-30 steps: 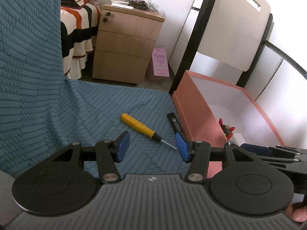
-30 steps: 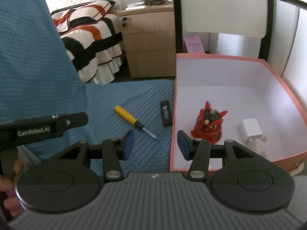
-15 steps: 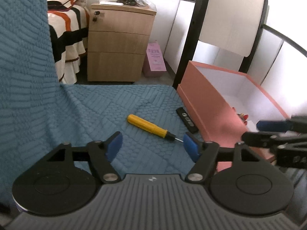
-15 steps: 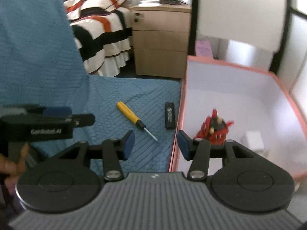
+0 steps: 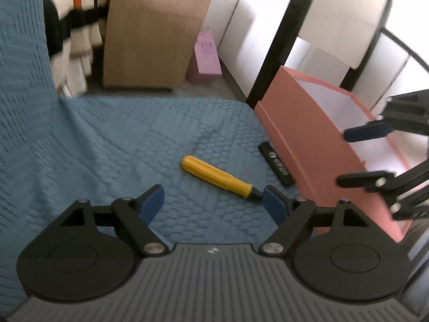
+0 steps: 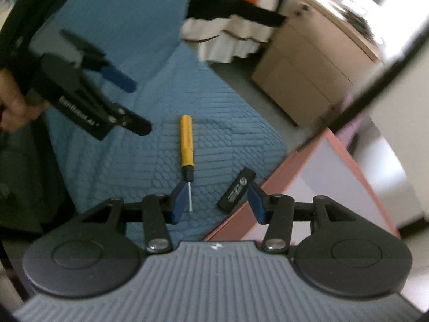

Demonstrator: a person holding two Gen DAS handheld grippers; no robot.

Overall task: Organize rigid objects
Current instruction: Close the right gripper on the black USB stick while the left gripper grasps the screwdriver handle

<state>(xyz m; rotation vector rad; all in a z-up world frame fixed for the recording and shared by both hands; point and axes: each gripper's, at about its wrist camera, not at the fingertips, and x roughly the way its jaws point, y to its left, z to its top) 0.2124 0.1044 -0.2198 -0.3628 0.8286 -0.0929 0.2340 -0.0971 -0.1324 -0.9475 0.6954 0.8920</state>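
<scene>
A yellow-handled screwdriver (image 5: pixel 217 175) lies on the blue quilted cover (image 5: pixel 134 139), with a flat black stick-shaped object (image 5: pixel 276 164) beside it against the pink box (image 5: pixel 308 147). My left gripper (image 5: pixel 214 204) is open and empty, just short of the screwdriver. My right gripper (image 6: pixel 217 201) is open and empty, tilted, hovering over the screwdriver tip (image 6: pixel 189 198) and the black object (image 6: pixel 236 190). The right gripper also shows in the left wrist view (image 5: pixel 362 155), over the box. The left gripper shows in the right wrist view (image 6: pixel 134 104).
The pink box (image 6: pixel 335 177) has white inner walls and stands at the cover's right edge. A wooden drawer cabinet (image 5: pixel 152 32) and a striped bed (image 5: pixel 69 16) stand behind. A pink bag (image 5: pixel 205 51) leans beside the cabinet. A black frame post (image 5: pixel 281 40) rises behind the box.
My left gripper has opened wider and moved closer to the screwdriver. My right gripper has swung left and tilted, from facing the box interior to over the screwdriver tip and black object.
</scene>
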